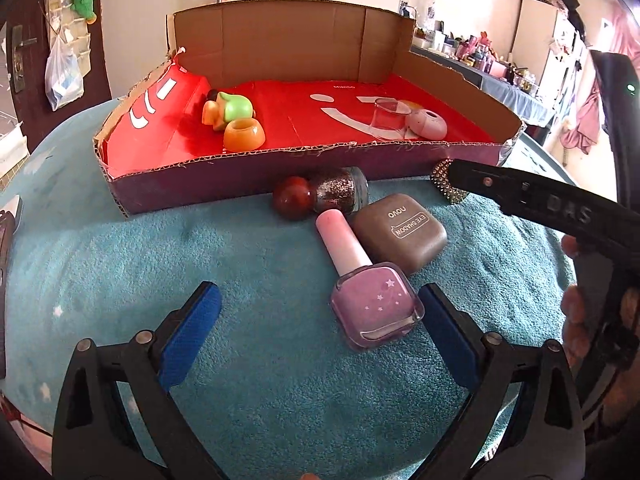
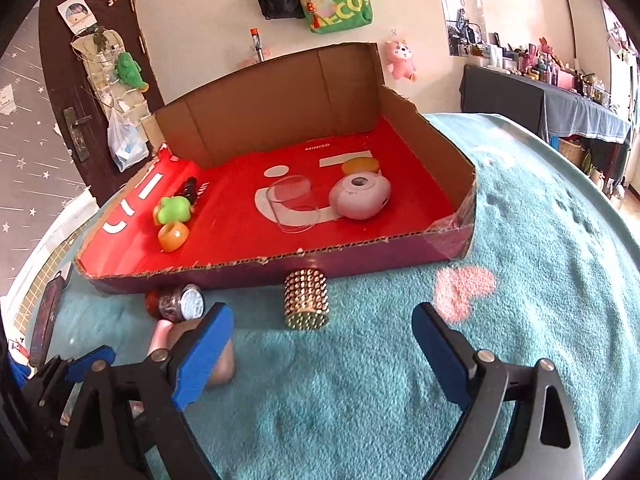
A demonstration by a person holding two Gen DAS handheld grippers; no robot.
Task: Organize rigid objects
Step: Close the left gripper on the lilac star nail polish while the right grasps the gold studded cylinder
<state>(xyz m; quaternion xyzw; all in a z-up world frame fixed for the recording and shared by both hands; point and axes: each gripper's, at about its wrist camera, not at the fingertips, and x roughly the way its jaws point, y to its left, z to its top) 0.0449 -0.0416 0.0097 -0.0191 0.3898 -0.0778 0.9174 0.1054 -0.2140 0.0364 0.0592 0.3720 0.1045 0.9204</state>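
A cardboard tray (image 1: 256,184) (image 2: 360,254) with a red floor stands on the teal blanket. In it lie a green toy (image 1: 232,110) (image 2: 173,209), an orange ring (image 1: 243,134) (image 2: 173,237), a clear glass (image 1: 390,118) (image 2: 294,204) and a pink round device (image 1: 427,123) (image 2: 360,197). In front of the tray lie a pink nail polish bottle (image 1: 372,296), a brown eyeshadow case (image 1: 402,232), a glitter bottle with a red cap (image 1: 320,194) (image 2: 176,300) and a studded gold cylinder (image 2: 307,298). My left gripper (image 1: 320,308) is open, its right finger beside the polish bottle. My right gripper (image 2: 322,334) is open and empty, just short of the studded cylinder.
A dark phone (image 2: 46,316) lies at the blanket's left edge. A pink heart patch (image 2: 464,288) marks the blanket to the right. A cluttered side table (image 2: 560,92) stands at the far right, and a door (image 2: 80,80) with hanging bags is at the left.
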